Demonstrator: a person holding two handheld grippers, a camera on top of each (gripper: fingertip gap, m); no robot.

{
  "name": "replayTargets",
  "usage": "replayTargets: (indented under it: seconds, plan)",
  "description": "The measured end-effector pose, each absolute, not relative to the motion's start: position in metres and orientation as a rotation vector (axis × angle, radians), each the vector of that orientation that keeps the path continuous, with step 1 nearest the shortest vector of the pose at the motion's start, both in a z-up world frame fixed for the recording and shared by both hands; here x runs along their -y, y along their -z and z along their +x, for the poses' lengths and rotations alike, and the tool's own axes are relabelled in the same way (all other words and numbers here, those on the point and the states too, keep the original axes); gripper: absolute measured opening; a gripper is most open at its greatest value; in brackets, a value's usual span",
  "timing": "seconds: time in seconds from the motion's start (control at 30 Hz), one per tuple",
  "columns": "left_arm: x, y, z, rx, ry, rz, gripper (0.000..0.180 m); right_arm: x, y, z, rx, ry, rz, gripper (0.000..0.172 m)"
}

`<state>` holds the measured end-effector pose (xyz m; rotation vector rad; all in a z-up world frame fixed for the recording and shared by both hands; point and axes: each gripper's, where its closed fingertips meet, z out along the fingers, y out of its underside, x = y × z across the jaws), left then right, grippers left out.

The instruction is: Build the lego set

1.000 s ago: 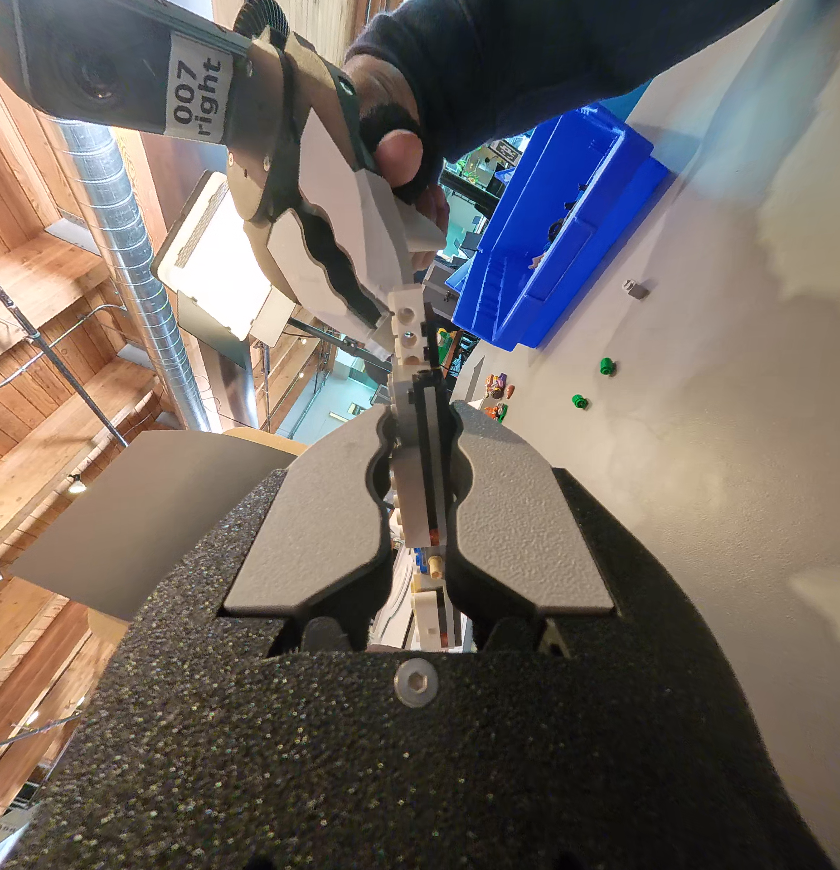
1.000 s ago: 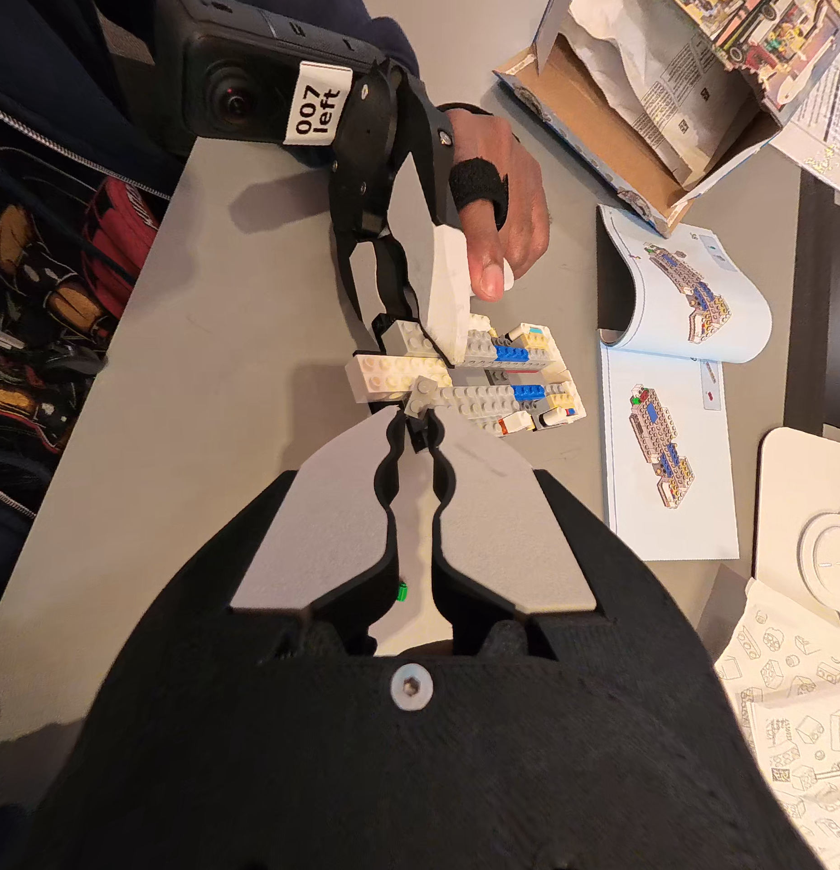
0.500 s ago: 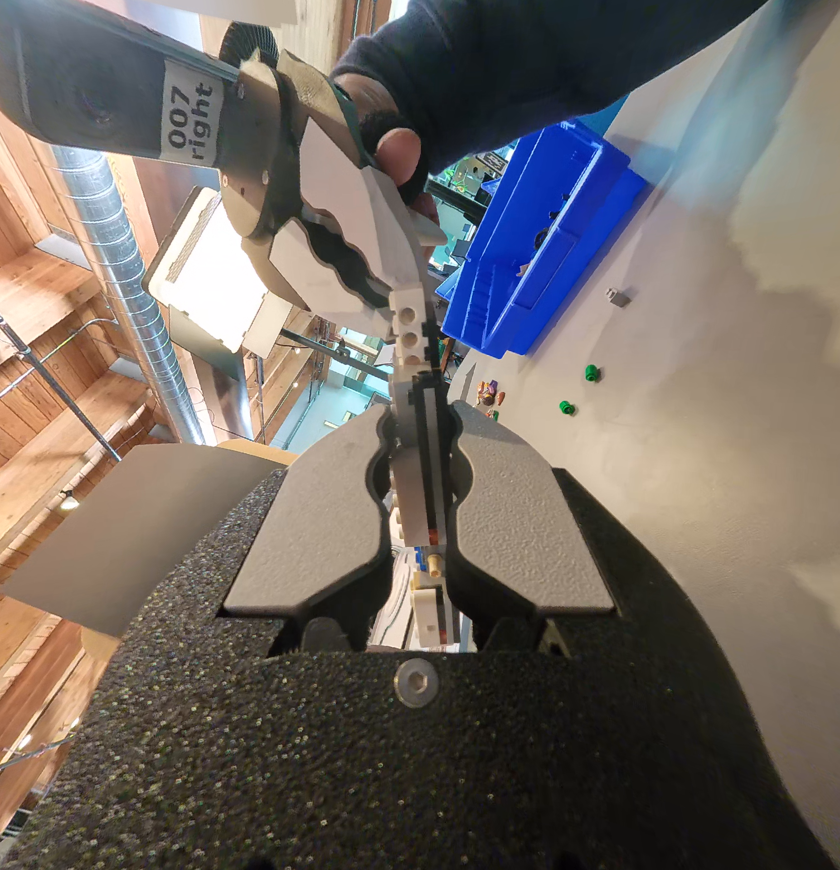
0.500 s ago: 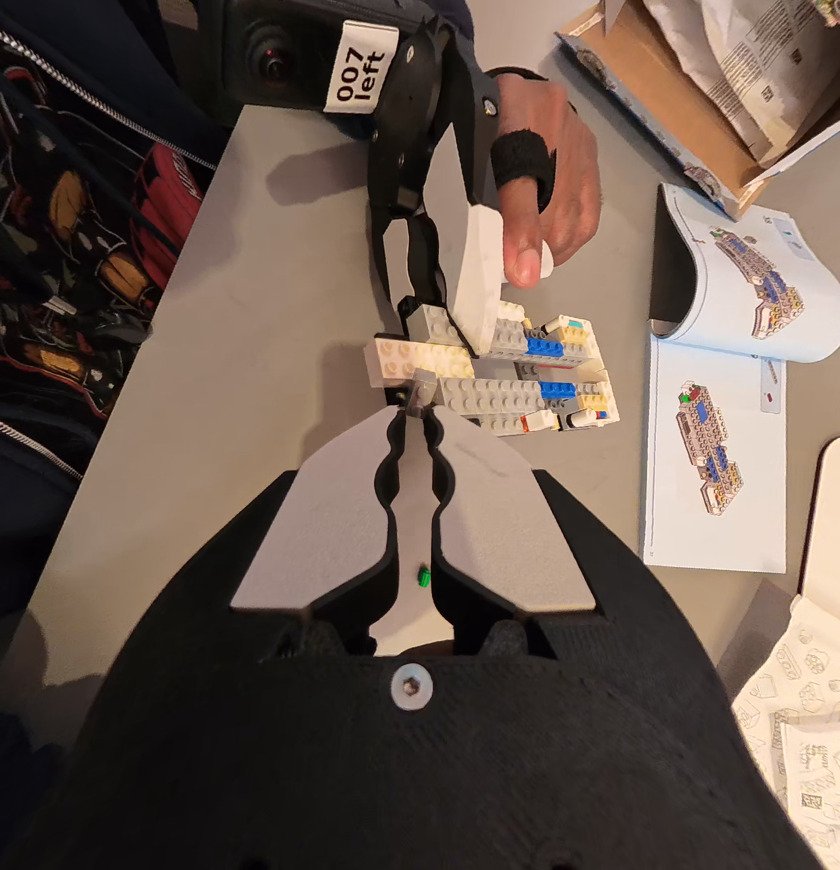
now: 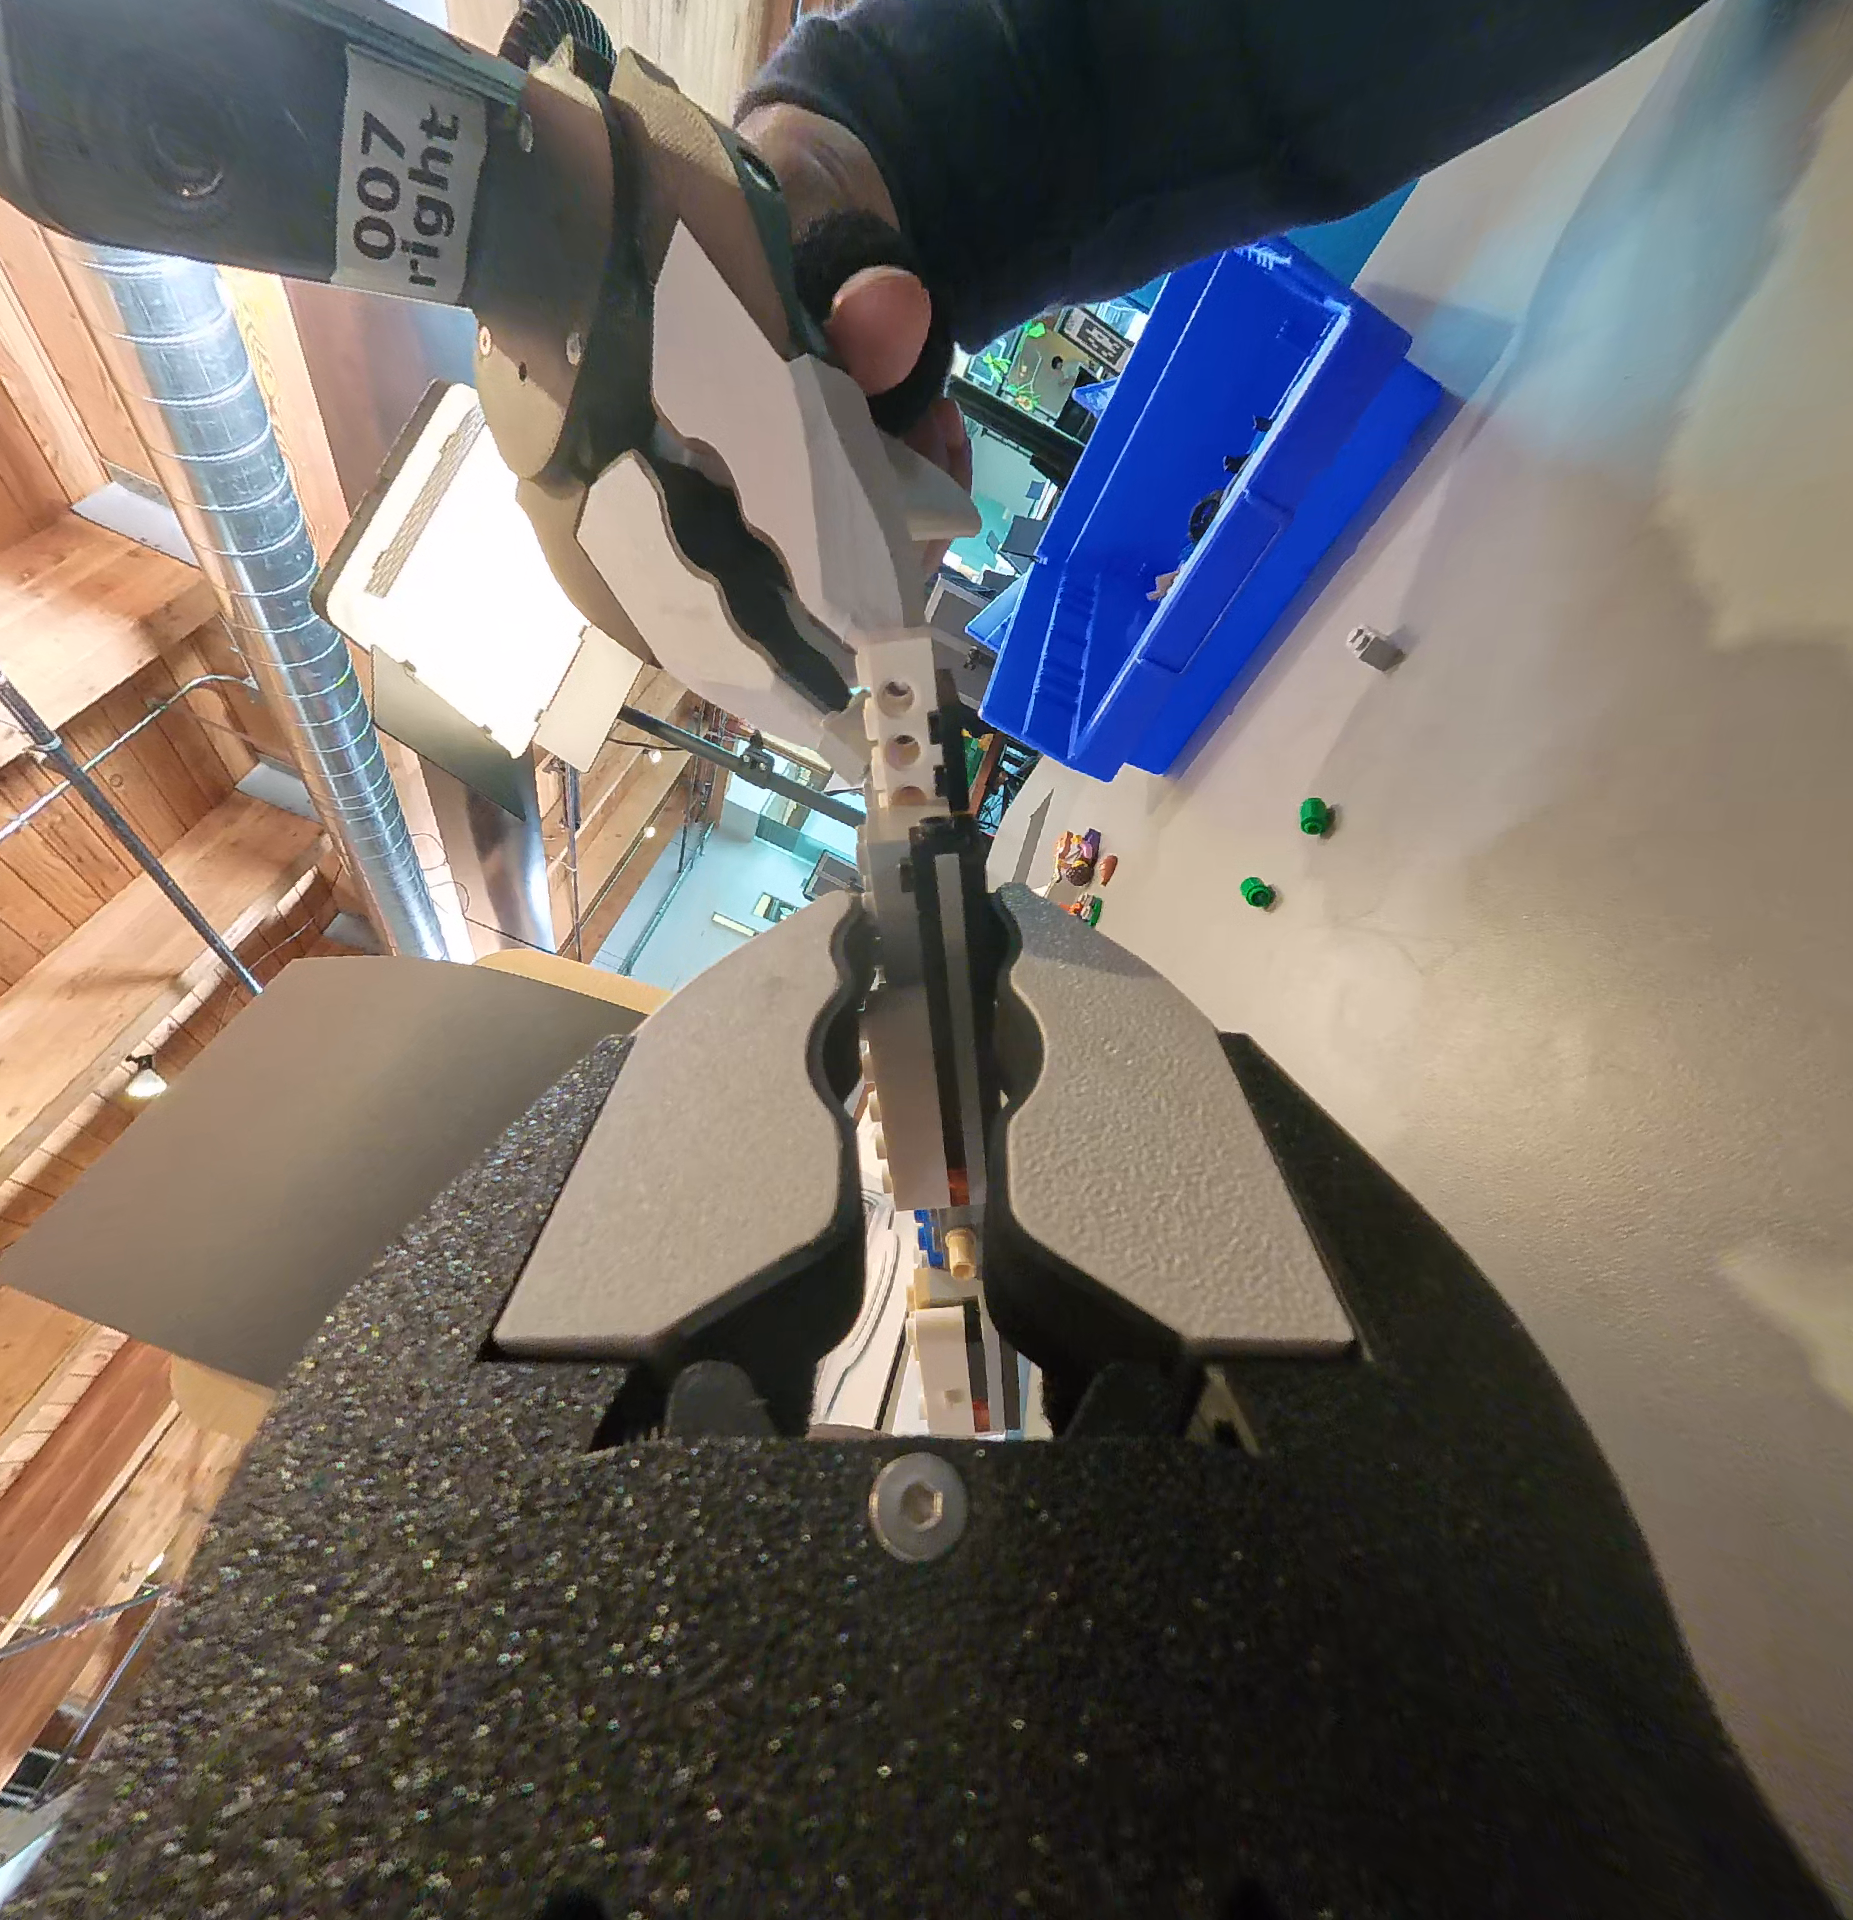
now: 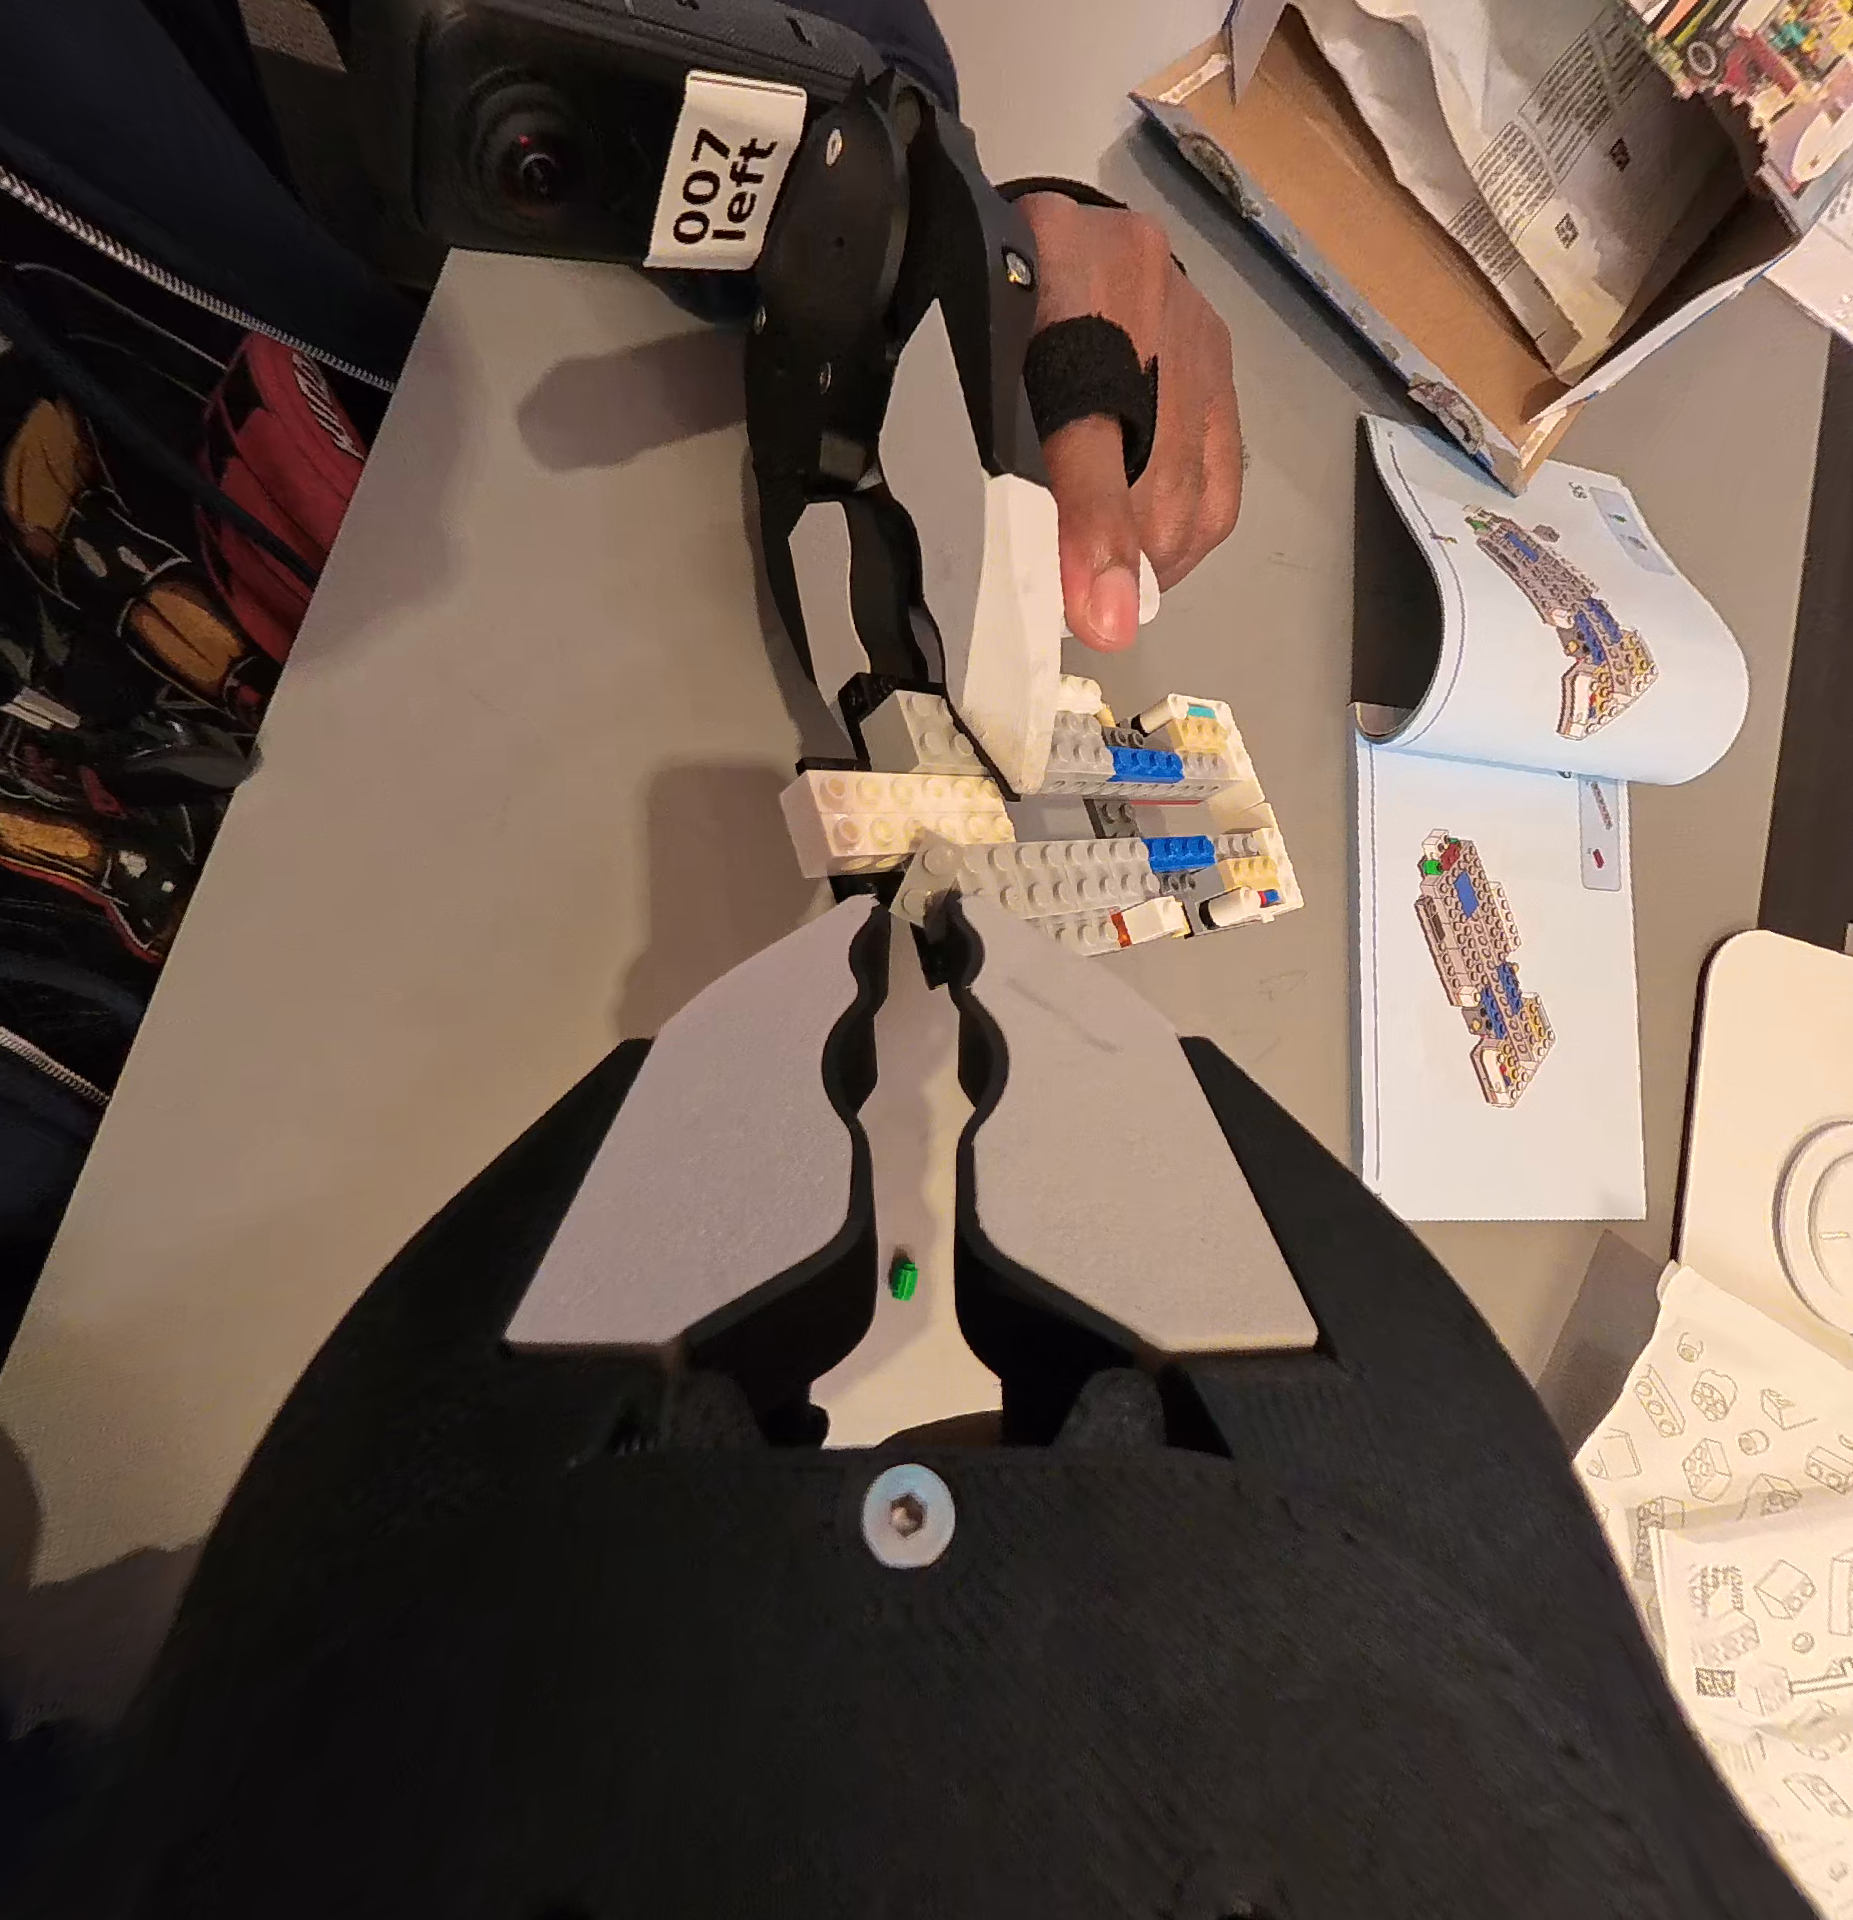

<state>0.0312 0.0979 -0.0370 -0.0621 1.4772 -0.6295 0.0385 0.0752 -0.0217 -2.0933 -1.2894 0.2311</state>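
Gripping brick model [image 6: 1047, 831] (both grippers).

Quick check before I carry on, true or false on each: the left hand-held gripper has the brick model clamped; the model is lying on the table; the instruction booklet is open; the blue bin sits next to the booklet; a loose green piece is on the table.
1. The left hand-held gripper is clamped on the brick model. True.
2. The brick model lies on the table. False: it is held up above it, casting a shadow.
3. The instruction booklet lies open. True.
4. The blue bin sits next to the booklet. False: no view shows them together.
5. A loose green piece lies on the table. True.
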Motion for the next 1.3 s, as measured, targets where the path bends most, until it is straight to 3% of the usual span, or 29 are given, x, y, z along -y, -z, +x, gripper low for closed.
replayTargets:
  seconds: [0.87,1.13,1.3]
  plan:
    - [-0.103,0.032,0.031,-1.454,0.670,-0.113,0.020,-0.085,0.007,0.041,1.245,-0.268,-1.960,0.010]
    - [-0.104,0.025,0.026,-1.442,0.761,-0.149,0.020,-0.080,0.012,0.042,1.377,-0.215,-1.804,0.026]
    - [-0.102,0.024,0.022,-1.457,0.817,-0.154,0.020,-0.085,0.009,0.039,1.418,-0.127,-1.690,0.026]
